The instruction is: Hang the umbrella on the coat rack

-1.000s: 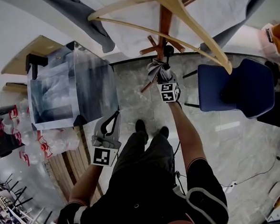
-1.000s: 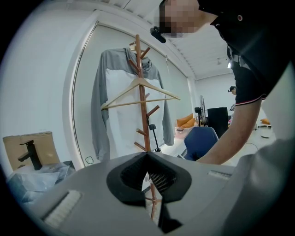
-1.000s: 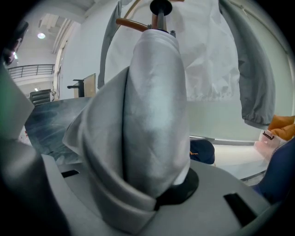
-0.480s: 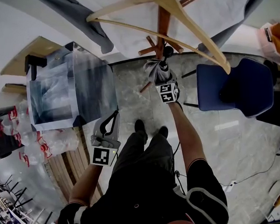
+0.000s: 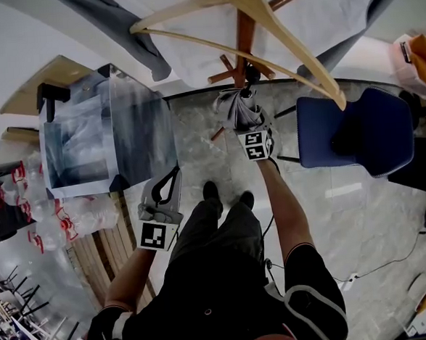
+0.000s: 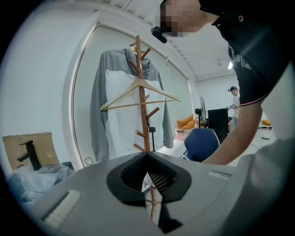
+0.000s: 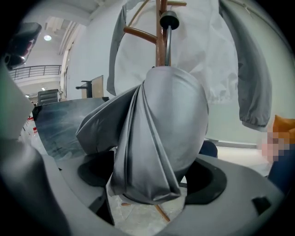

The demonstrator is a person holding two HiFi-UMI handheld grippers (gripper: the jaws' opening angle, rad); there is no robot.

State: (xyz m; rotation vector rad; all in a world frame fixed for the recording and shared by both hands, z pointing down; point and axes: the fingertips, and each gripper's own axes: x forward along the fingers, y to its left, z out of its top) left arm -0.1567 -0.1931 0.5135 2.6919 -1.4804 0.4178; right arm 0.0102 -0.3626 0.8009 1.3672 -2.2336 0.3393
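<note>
A folded grey umbrella (image 5: 238,111) hangs beside the wooden coat rack (image 5: 245,32), its black handle knob (image 5: 251,73) up among the pegs. In the right gripper view the umbrella (image 7: 161,124) fills the middle, with the knob (image 7: 168,20) against the rack pole (image 7: 160,44). My right gripper (image 5: 247,124) sits around the umbrella's lower part; its jaws are opening, the fabric loose between them with gaps on both sides (image 7: 152,179). My left gripper (image 5: 171,177) stays low at the left, shut and empty (image 6: 146,159), pointing towards the rack (image 6: 142,101).
A wooden hanger (image 5: 261,24) with a grey and white jacket (image 5: 190,47) hangs on the rack above. A blue chair (image 5: 363,133) stands at the right. At the left are a plastic-wrapped box (image 5: 108,133) and packs of water bottles (image 5: 64,220).
My right gripper's jaws have spread apart and let go of the umbrella, whose fabric has fallen looser. The left gripper has not moved.
</note>
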